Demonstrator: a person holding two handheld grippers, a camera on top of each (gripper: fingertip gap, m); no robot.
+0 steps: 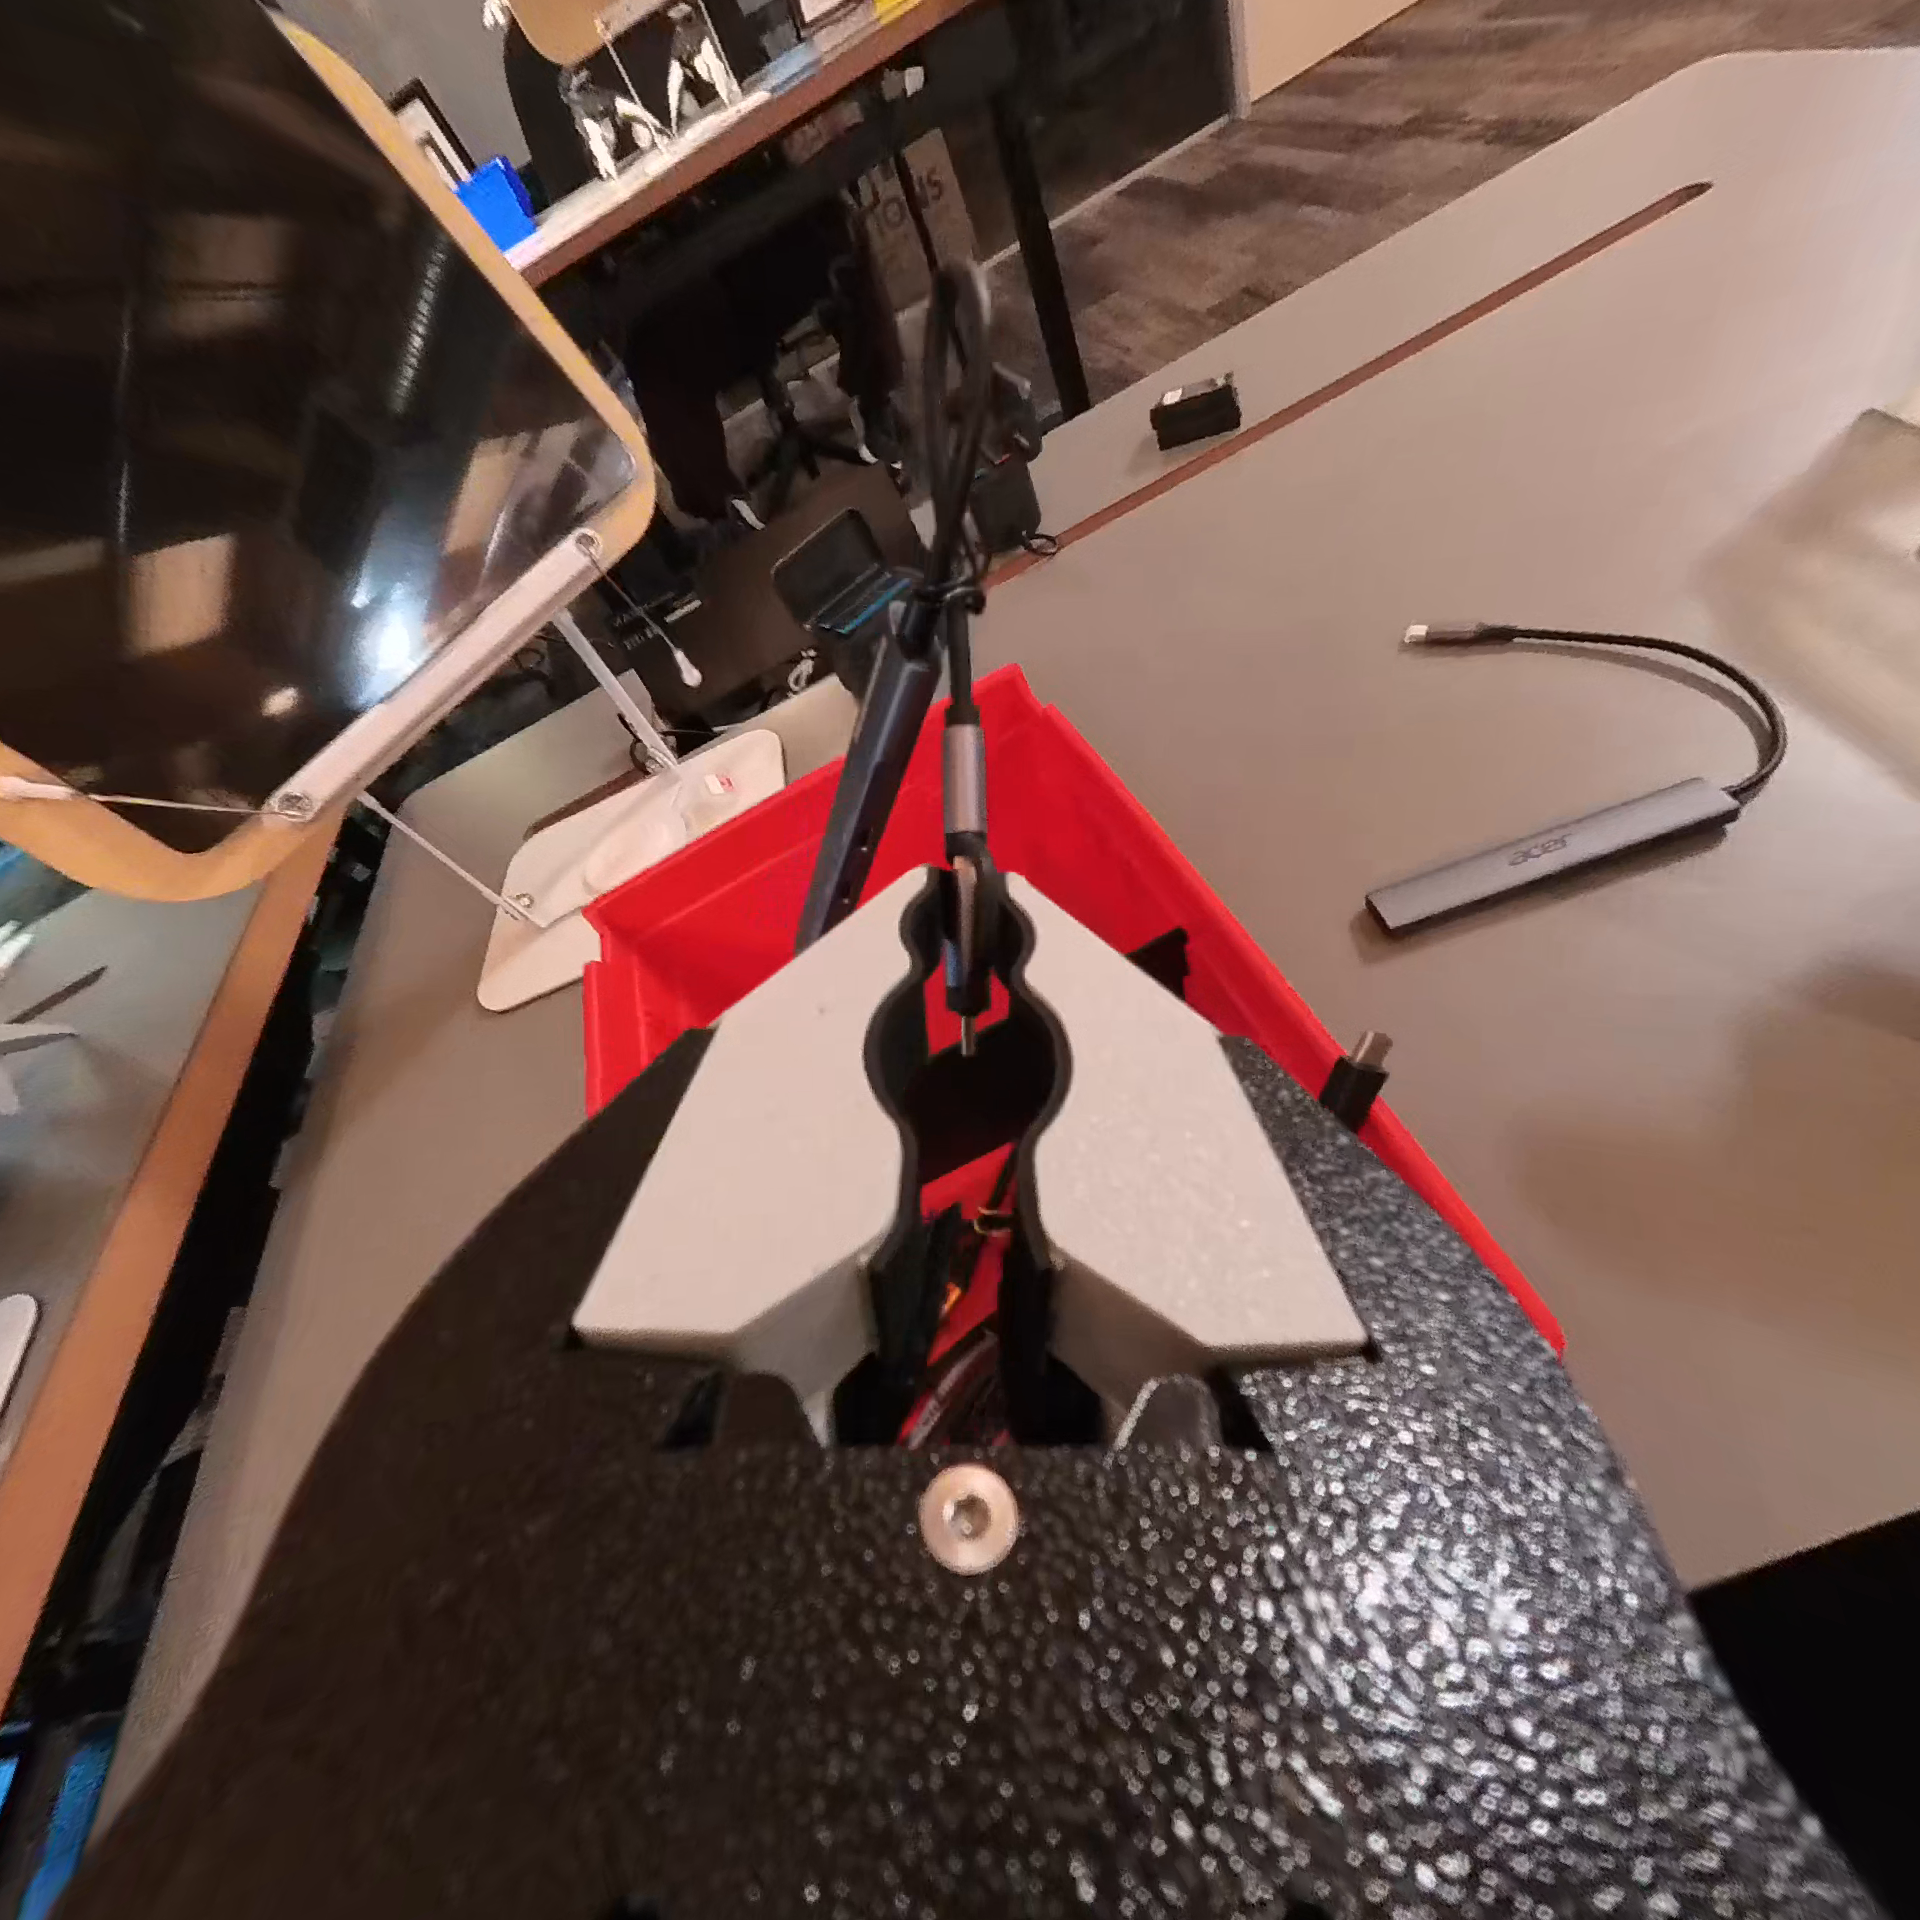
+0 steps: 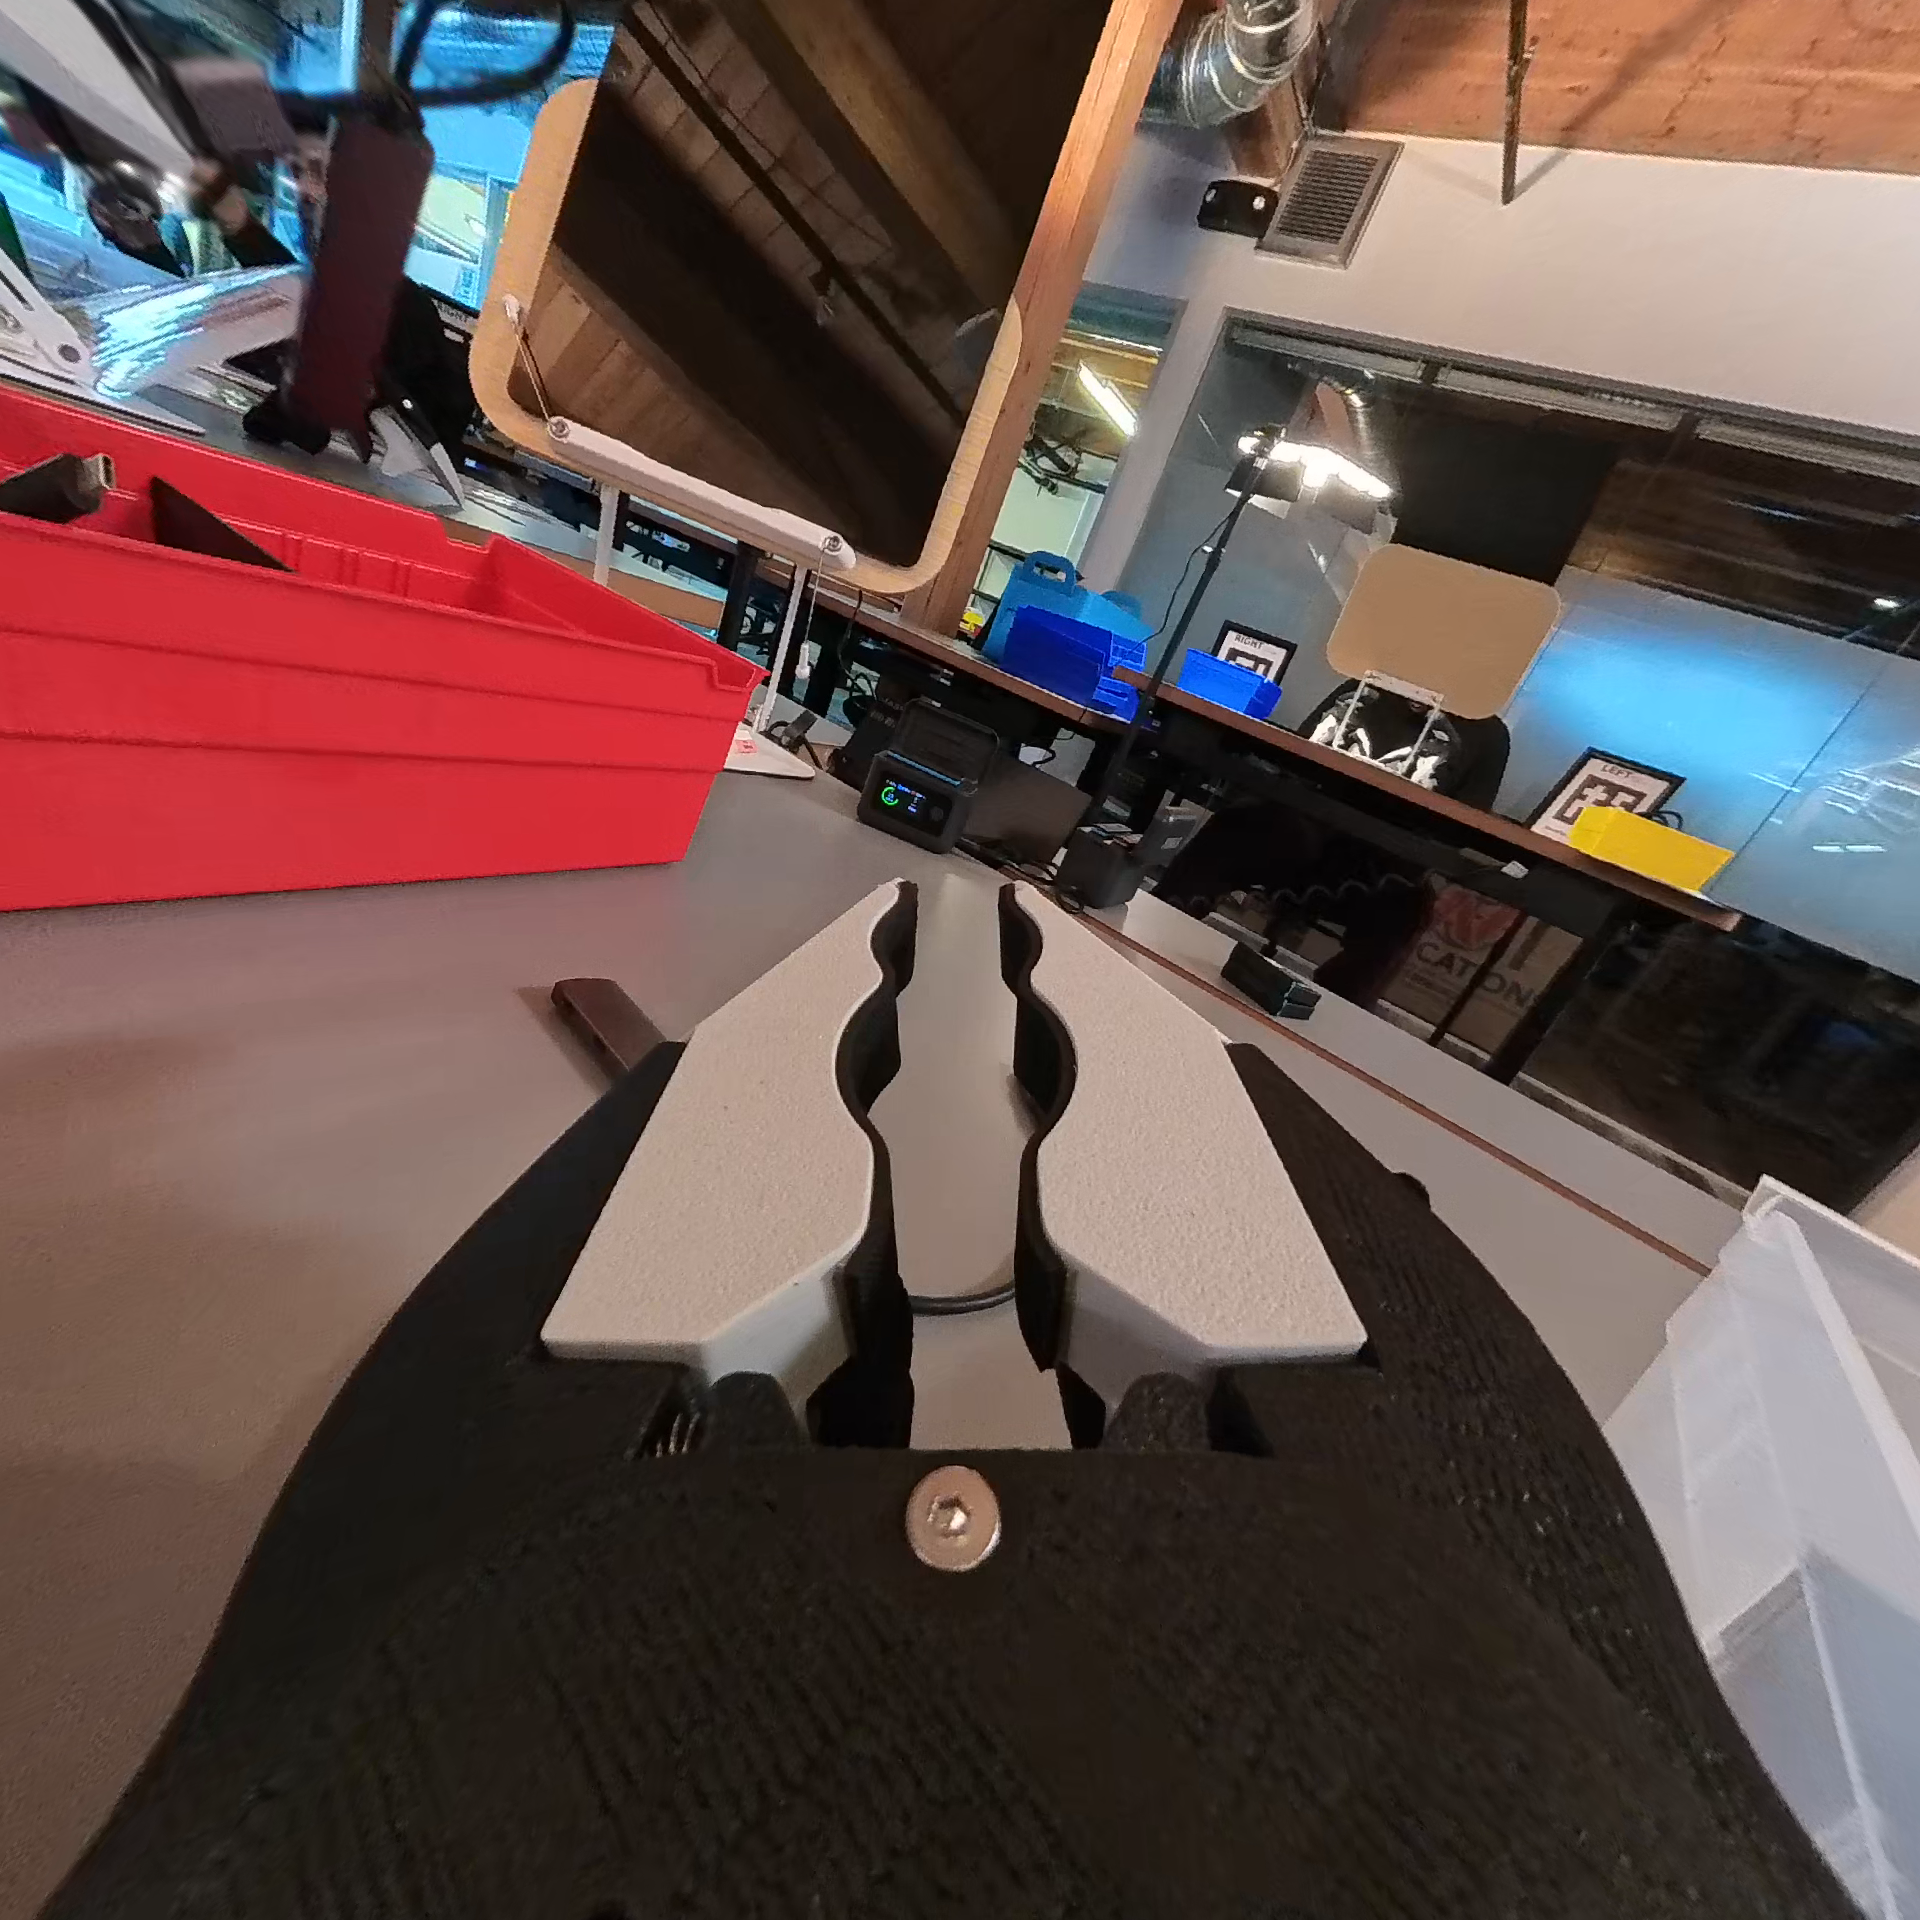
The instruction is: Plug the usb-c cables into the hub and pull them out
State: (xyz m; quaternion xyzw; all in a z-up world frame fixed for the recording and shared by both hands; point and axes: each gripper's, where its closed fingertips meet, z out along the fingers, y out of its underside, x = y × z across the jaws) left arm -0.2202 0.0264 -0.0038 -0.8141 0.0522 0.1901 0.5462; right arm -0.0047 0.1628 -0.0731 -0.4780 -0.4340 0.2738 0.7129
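Observation:
My left gripper point(image 1: 964, 914) is shut on the plug of a grey-ended usb-c cable point(image 1: 966, 769). It holds the cable above the red bin point(image 1: 1143, 831). The cable's black bundled loop point(image 1: 956, 416) and a dark blue slim hub point(image 1: 878, 790) hang beyond the fingers. A grey hub point(image 1: 1548, 852) lies on the table to the right, its braided cable ending in a free plug point(image 1: 1423, 634). My right gripper point(image 2: 956, 904) is open and empty, low over the table. The grey hub's end point(image 2: 603, 1023) shows just left of its fingers.
The red bin point(image 2: 364, 727) is left of my right gripper, with a black connector point(image 1: 1356, 1070) on its rim. A large dark tablet on a white stand point(image 1: 312, 468) stands behind the bin. A clear plastic box point(image 2: 1818, 1455) is at the right. A small black block point(image 1: 1195, 410) lies near the table's far edge. My hands' fingertips stand some 25 cm from each other. The grey hub point(image 1: 1548, 852) lies around 12 cm away from my right fingertips.

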